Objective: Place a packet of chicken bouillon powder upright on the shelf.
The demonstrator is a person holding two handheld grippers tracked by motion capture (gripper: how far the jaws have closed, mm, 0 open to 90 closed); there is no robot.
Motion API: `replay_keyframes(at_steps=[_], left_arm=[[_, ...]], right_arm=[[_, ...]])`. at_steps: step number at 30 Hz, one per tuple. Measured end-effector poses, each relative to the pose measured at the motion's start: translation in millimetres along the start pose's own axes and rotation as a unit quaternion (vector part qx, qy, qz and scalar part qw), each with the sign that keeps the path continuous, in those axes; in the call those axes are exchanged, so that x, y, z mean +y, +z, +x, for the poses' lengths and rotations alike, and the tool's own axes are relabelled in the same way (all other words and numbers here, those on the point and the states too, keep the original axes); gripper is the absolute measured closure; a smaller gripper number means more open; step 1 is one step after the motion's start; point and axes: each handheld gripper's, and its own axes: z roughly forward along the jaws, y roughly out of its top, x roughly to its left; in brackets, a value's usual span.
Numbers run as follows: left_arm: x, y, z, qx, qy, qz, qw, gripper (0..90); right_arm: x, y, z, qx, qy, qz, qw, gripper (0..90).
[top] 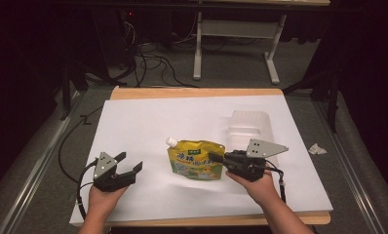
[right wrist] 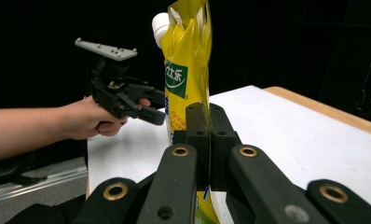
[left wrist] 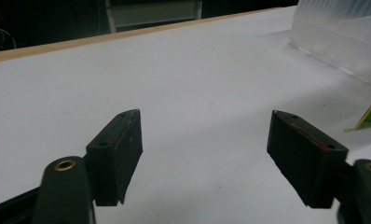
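Clear tub (top: 249, 127) just behind yellow pouch (top: 196, 159), label "太太乐"; right gripper (top: 217, 158) fingers pinching pouch, left gripper (top: 129, 163) fingers spread, nothing between.

In the right gripper view the yellow pouch (right wrist: 188, 70) runs off the top edge, and its lower part disappears behind the right tool (right wrist: 209, 140), whose closed jaws cover the pinched edge. The small print under its green label is too blurred to read. In the left gripper view just a corner of the pouch shows at the right edge, and the clear plastic container (left wrist: 342, 37) is cropped by the top and right edges
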Motion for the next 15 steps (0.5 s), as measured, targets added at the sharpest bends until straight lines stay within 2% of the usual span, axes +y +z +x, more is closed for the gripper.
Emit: replay_keyframes(at_steps=[6,15], left_arm=[[0.2,0.6,1.3,-0.002,-0.006,0.002,1.0,15.5],[-0.4,4.6,-3.2,-0.008,0.003,0.013,0.9999,13.0]], right_arm=[[6.5,-12.0,-6.4,-0.012,-0.001,-0.015,0.9998,90.0],[17.1,-28.5,-17.0,-0.035,-0.001,-0.033,0.9988,90.0]])
